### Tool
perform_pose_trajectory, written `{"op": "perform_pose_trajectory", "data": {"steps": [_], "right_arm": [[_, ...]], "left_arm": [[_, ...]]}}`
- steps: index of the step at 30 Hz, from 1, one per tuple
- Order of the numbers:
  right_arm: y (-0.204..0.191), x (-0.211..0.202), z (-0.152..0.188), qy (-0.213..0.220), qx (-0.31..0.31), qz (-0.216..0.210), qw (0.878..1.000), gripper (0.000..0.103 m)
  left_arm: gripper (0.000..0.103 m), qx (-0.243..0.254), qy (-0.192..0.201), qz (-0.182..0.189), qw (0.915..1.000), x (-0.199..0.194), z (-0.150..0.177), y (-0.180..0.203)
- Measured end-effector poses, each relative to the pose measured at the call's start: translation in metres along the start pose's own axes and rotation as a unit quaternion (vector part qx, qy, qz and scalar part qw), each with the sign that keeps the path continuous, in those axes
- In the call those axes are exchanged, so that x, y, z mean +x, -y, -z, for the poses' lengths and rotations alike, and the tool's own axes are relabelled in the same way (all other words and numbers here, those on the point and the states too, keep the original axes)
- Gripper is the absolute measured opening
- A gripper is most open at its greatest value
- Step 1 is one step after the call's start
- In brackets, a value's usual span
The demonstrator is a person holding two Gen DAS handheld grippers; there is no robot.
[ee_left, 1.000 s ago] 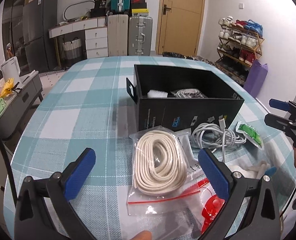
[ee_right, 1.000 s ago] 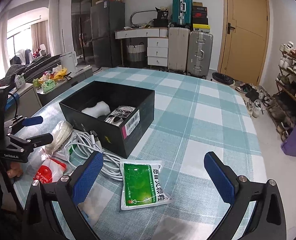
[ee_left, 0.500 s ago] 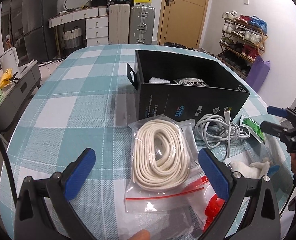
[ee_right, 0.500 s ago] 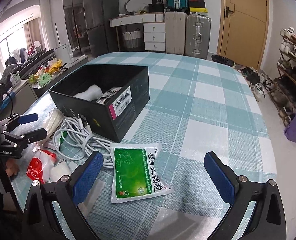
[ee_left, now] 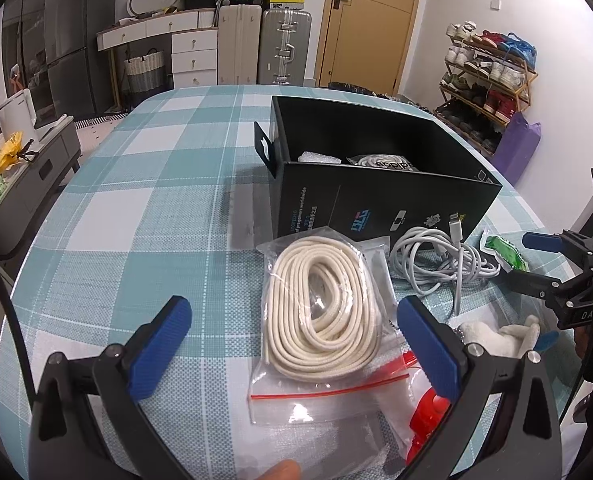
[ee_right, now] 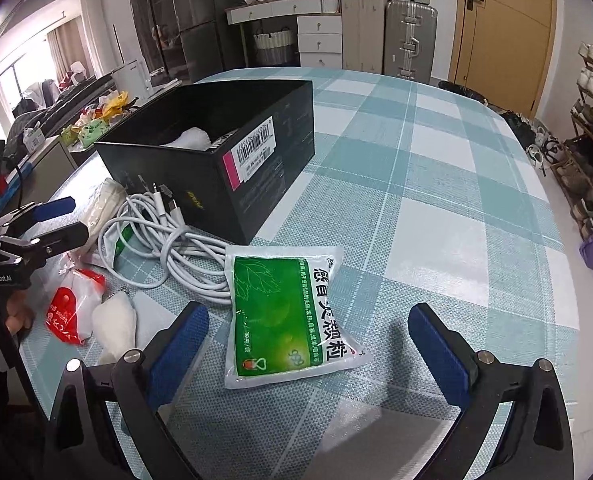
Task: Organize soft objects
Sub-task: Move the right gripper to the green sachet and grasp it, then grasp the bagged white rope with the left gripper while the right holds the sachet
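My left gripper (ee_left: 292, 348) is open, its blue pads either side of a clear bag of cream rope (ee_left: 322, 300) lying on the checked table. My right gripper (ee_right: 308, 350) is open and empty, just above a green-and-white pouch (ee_right: 286, 312). A black open box (ee_left: 376, 184) stands behind them, holding a white foam piece (ee_left: 318, 157) and a bagged item (ee_left: 384, 163). A white cable bundle (ee_left: 440, 264), a white plush piece (ee_right: 114, 326) and a red-printed bag (ee_right: 66, 308) lie beside the box.
The table's teal checked cloth (ee_left: 144, 216) spreads left of the box. A shoe rack (ee_left: 488, 76) and purple bag (ee_left: 516, 144) stand at the right, suitcases (ee_left: 264, 44) and drawers at the back, a low grey cabinet (ee_left: 20, 172) at the left.
Both grippers have dropped lower and closer to the table. The rope bag now sits between my left pads and the green pouch lies nearer my right pads. Both stay open.
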State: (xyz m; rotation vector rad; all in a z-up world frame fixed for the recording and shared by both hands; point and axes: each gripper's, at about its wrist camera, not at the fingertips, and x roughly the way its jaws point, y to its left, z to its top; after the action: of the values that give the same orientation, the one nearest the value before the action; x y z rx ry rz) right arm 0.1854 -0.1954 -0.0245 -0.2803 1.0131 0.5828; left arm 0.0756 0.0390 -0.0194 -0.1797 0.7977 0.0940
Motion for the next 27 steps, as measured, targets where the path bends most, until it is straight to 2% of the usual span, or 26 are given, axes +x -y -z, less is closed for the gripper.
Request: {"op": "perform_pose_trajectory", "data": {"steps": [3, 9, 12, 16, 20, 27], "right_arm": [[0.001, 0.001, 0.001, 0.002, 0.004, -0.007, 1.0, 0.1], [0.002, 0.004, 0.001, -0.001, 0.009, -0.022, 1.0, 0.085], [0.002, 0.005, 0.001, 0.001, 0.011, -0.025, 1.0, 0.081], [0.003, 0.003, 0.001, 0.003, 0.009, -0.031, 0.999, 0.062], [0.002, 0.002, 0.002, 0.003, 0.004, -0.034, 0.999, 0.05], [-0.001, -0.005, 0.001, 0.014, -0.006, -0.03, 0.999, 0.045]], "left_arm": [[0.103, 0.0, 0.0, 0.001, 1.0, 0.0, 0.001, 0.0], [0.103, 0.0, 0.0, 0.002, 1.0, 0.0, 0.001, 0.0], [0.103, 0.0, -0.001, 0.003, 1.0, 0.001, 0.001, 0.0], [0.103, -0.001, -0.003, 0.004, 1.0, 0.001, 0.001, 0.0], [0.103, -0.001, -0.004, 0.004, 1.0, 0.002, 0.0, 0.002], [0.103, -0.003, -0.005, 0.005, 1.0, 0.002, 0.001, 0.001]]}}
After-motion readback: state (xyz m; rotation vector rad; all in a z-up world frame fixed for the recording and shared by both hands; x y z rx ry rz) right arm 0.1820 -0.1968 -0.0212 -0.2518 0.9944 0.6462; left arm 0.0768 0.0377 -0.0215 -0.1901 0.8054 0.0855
